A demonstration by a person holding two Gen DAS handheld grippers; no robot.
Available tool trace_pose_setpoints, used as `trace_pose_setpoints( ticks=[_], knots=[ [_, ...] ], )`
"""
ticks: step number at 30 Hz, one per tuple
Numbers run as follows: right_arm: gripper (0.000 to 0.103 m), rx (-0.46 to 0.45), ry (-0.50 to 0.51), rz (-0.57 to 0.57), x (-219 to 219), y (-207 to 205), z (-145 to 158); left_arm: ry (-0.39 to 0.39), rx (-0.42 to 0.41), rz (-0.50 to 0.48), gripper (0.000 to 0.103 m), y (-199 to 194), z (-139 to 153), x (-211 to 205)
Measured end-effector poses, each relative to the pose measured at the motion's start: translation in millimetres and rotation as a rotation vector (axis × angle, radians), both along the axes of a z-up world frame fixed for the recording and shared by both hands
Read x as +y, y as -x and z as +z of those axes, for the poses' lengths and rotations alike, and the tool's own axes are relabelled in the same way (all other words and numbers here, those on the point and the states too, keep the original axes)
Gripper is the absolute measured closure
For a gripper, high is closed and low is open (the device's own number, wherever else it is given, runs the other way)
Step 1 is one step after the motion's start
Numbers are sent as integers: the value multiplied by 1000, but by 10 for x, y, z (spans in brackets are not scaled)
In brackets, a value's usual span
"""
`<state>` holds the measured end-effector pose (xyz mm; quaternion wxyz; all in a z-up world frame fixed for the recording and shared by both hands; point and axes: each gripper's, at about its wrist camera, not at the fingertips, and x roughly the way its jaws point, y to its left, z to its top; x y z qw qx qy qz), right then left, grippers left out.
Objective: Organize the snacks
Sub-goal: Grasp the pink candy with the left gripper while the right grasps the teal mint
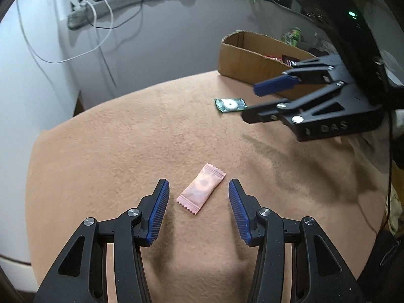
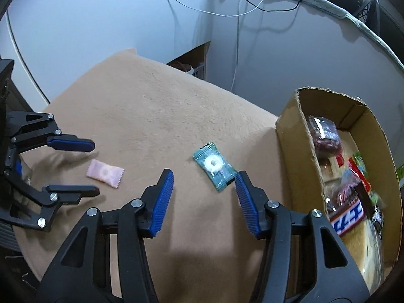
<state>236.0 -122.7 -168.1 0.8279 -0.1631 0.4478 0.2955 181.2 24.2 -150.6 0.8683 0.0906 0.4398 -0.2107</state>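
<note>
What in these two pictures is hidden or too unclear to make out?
- Cardboard box contents, left wrist view: near wall and the right hand-held gripper hide nearly all.
- Box's near end, right wrist view: cut off by the picture edge; the snacks inside are blurred, labels unreadable.
- Green candy, left wrist view: one end lies behind the right hand-held gripper's finger.
- Pink candy print: too faint to read.
</note>
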Motion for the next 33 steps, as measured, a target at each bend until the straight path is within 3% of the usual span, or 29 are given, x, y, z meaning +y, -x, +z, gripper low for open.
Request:
trace_pose_setpoints(
  ticks=[4, 7, 18, 21, 23, 26, 33],
  knots=[
    [50, 0, 19, 10, 90, -103, -52, -12, 15, -40, 55, -42, -59, -5],
    [59, 5, 36, 25, 151, -144, -114, 6, 34, -49, 55, -92, -91, 25],
    [59, 17, 29, -1, 118, -307, -188, -10, 34, -102, 56, -189, -145, -50],
    [64, 22, 31, 11, 135, -304, -189, 3, 36, -115, 63, -193, -150, -61],
    [74, 20, 34, 19, 156, -271, -186, 8, 33, -120, 73, -181, -150, -82],
    [77, 14, 38, 18, 183, -234, -195, 8, 25, -129, 84, -153, -152, -127],
    [78, 22, 2, -5, 143, -182, -181, 40, 33, -84, 85, -121, -144, -77]
  ],
)
